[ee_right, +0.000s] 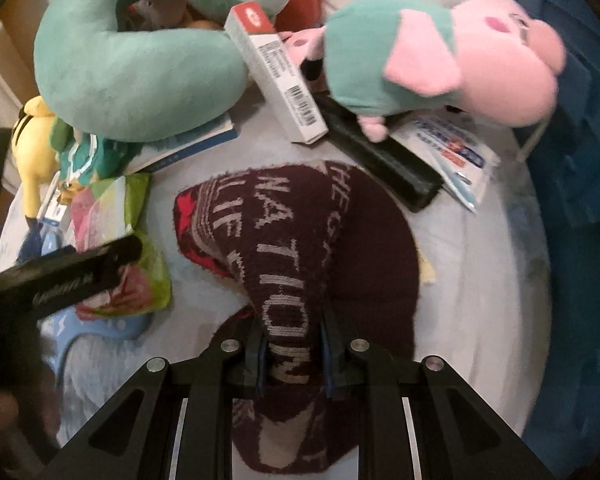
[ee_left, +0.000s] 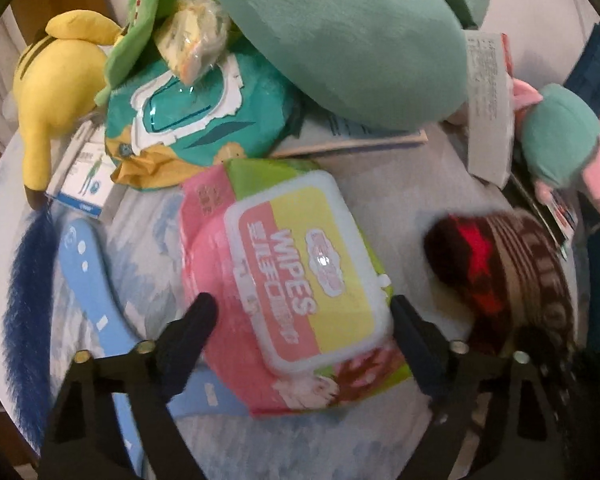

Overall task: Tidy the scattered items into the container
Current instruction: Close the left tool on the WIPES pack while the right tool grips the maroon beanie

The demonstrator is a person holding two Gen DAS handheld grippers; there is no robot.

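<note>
A pink and green wipes pack (ee_left: 284, 276) lies on the pale blue sheet (ee_left: 400, 184). My left gripper (ee_left: 302, 306) hangs over its near end, open, one fingertip at each side of the pack. I cannot tell whether the pads touch it. A maroon knit hat (ee_right: 300, 240) with pale lettering lies to the right; in the left wrist view this hat (ee_left: 508, 276) sits just right of the wipes. My right gripper (ee_right: 292, 336) is shut on a raised fold of the hat. The left gripper's finger (ee_right: 72, 276) shows above the wipes pack (ee_right: 112, 216) in the right wrist view.
At the back are a green neck pillow (ee_right: 140, 76), a pink pig plush (ee_right: 460, 60), a white box (ee_right: 276, 76), a black case (ee_right: 384, 160), a yellow plush (ee_left: 56, 80) and a teal wipes pack (ee_left: 188, 112). Dark blue fabric (ee_right: 576, 200) borders the right side.
</note>
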